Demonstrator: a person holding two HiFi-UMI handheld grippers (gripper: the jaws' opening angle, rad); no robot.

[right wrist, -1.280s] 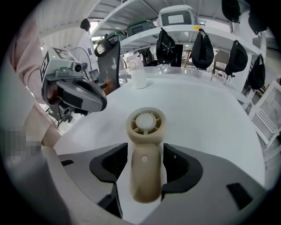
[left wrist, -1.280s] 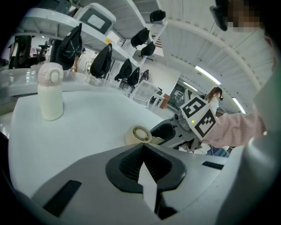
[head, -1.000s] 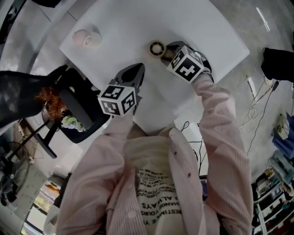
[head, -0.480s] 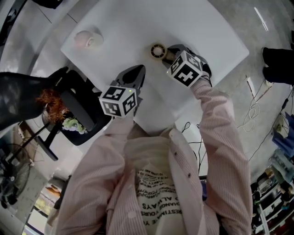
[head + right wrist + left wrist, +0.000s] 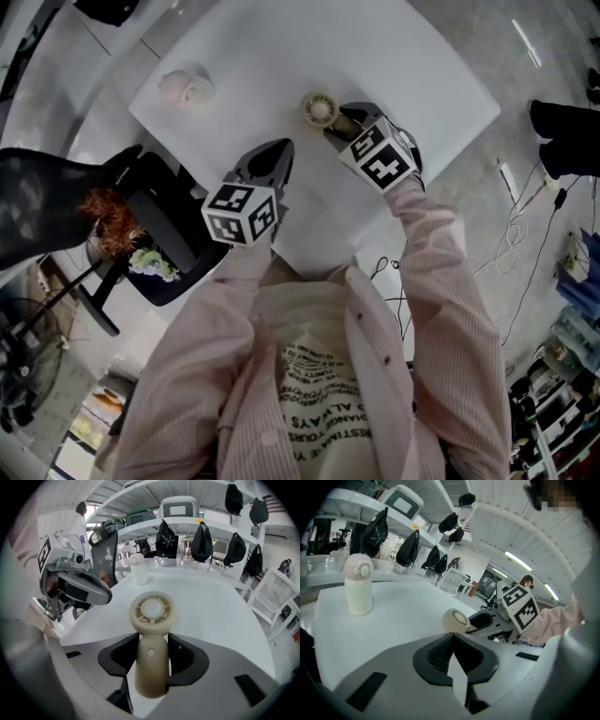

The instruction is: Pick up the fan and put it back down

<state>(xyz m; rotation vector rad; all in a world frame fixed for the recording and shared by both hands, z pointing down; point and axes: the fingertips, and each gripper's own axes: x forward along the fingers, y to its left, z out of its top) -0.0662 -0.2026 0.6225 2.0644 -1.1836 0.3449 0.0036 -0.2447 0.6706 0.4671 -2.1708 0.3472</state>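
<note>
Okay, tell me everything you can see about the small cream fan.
The fan is a small cream hand fan, plastic by its look. It has a round head with a ring grille around a pale hub, and a smooth handle with one round button. The handle sits between the jaws of the right hand-held gripper, which have just been closing and press it on both sides. Its head points out over the white table.

The right gripper (image 5: 341,121), on the outstretched pink-sleeved right arm (image 5: 441,281), tilts downward, its jaws just closed in and pressing the fan (image 5: 151,611) by its handle, while the left gripper (image 5: 278,155) hangs near the fan, jaws together, empty.
</note>
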